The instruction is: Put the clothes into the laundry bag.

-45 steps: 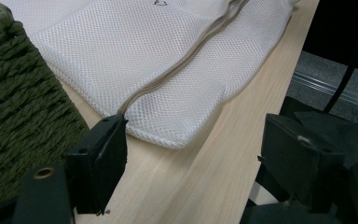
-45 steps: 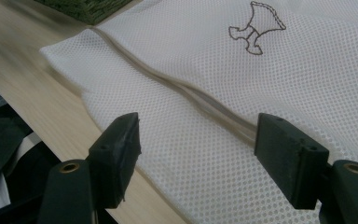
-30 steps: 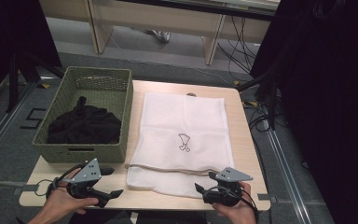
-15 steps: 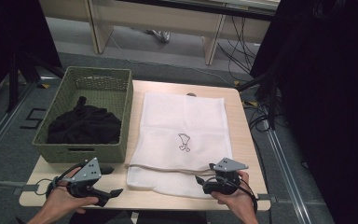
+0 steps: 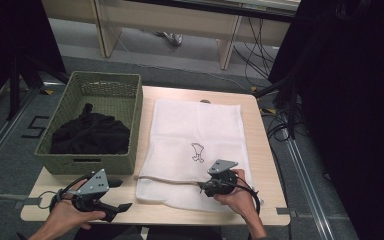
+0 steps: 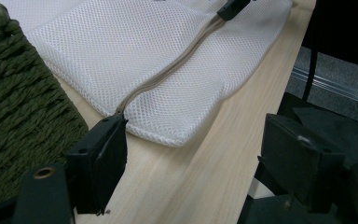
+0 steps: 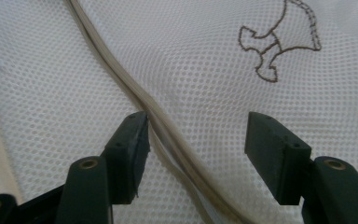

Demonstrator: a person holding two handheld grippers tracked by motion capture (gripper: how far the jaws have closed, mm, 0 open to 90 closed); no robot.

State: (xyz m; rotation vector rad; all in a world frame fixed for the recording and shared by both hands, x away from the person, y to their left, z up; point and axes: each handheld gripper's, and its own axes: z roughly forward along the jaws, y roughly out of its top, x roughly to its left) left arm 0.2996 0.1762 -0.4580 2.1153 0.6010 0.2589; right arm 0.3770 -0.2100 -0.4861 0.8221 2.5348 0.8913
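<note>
1. My right tool (image 5: 211,186) hovers over the white mesh bag (image 5: 195,130), jaws wide, straddling the beige zipper (image 7: 121,79) near the bag's front edge.
2. My left tool (image 5: 112,195) sits wide and empty on the bench (image 5: 262,150), just beside the green basket (image 5: 130,100) and the bag's corner.
3. Risk: closing here could pinch loose mesh with the zipper tape, so the bag bunches or slides, since nothing anchors it.

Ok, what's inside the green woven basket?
The green woven basket holds a crumpled pile of black fabric toward its near end. Whatever lies beneath that pile is covered.
</note>
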